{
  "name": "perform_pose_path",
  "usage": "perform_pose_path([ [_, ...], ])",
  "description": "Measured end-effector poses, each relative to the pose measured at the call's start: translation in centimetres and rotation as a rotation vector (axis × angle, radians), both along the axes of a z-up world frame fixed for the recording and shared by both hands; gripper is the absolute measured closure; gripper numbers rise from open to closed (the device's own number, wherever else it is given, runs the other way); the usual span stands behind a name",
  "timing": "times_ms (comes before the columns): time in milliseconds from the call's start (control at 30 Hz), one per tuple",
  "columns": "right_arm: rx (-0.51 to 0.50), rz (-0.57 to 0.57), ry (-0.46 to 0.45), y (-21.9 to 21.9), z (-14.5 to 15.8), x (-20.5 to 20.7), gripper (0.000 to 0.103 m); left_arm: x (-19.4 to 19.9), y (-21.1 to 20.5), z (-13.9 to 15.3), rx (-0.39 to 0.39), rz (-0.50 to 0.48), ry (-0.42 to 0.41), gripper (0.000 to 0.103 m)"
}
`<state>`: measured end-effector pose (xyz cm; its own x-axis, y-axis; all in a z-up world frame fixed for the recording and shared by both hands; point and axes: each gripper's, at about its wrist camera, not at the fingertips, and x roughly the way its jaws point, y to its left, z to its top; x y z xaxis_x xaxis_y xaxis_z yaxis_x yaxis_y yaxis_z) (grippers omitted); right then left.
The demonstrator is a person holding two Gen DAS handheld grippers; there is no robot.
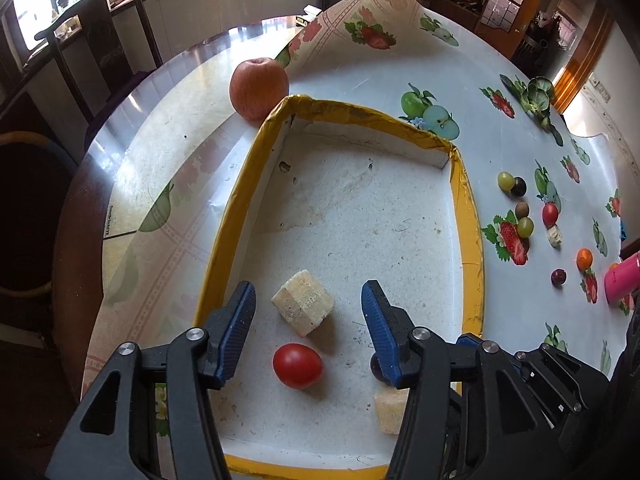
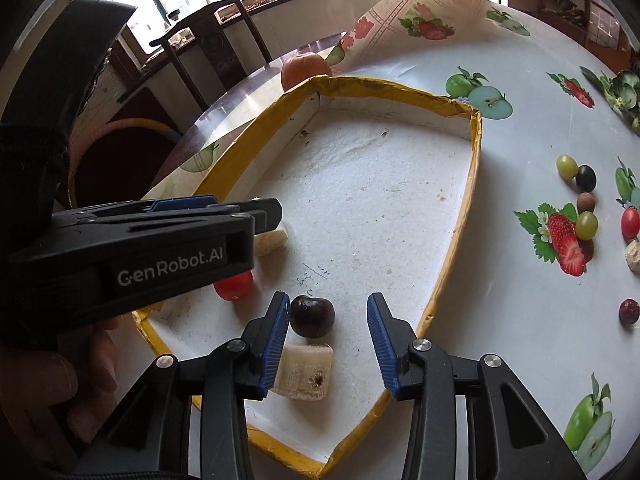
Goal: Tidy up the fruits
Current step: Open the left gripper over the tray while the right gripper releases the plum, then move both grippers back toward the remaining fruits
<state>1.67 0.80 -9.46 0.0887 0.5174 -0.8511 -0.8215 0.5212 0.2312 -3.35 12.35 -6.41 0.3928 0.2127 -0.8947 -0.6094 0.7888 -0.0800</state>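
Note:
A shallow white tray with a yellow rim [image 1: 466,216] [image 2: 476,152] lies on the fruit-print tablecloth. In it lie a red cherry tomato [image 1: 297,365] [image 2: 234,286], a pale cut chunk [image 1: 303,307], a dark cherry [image 2: 312,316] and a second pale chunk [image 2: 304,372] [image 1: 390,410]. My left gripper [image 1: 308,304] is open and empty above the first chunk and the tomato. My right gripper [image 2: 328,312] is open and empty, with the cherry just inside its left finger. Loose grapes, small tomatoes and dark fruits [image 1: 520,210] [image 2: 580,192] lie right of the tray.
A red apple [image 1: 259,88] [image 2: 306,68] sits behind the tray's far left corner. The tablecloth's far edge curls up [image 1: 380,4]. A pink object [image 1: 622,278] and a leafy green [image 1: 536,94] lie at the right. A dark chair [image 1: 92,36] stands beyond the table.

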Motion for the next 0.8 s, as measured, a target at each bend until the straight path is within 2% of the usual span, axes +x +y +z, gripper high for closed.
perform_pose_path([
  [300,0.077,-0.082,-0.029,-4.9,4.2,0.3,0.061,-0.7,-2.1,4.4,0.066,-0.016,-0.068,0.046],
  [533,0.096,-0.173,-0.049,-9.2,5.8,1.5,0.061,-0.1,-4.1,5.5,0.077,-0.050,-0.086,0.046],
  [800,0.076,-0.293,-0.051,-14.7,5.4,4.0,0.061,1.7,-7.1,5.5,0.060,-0.109,-0.088,0.046],
])
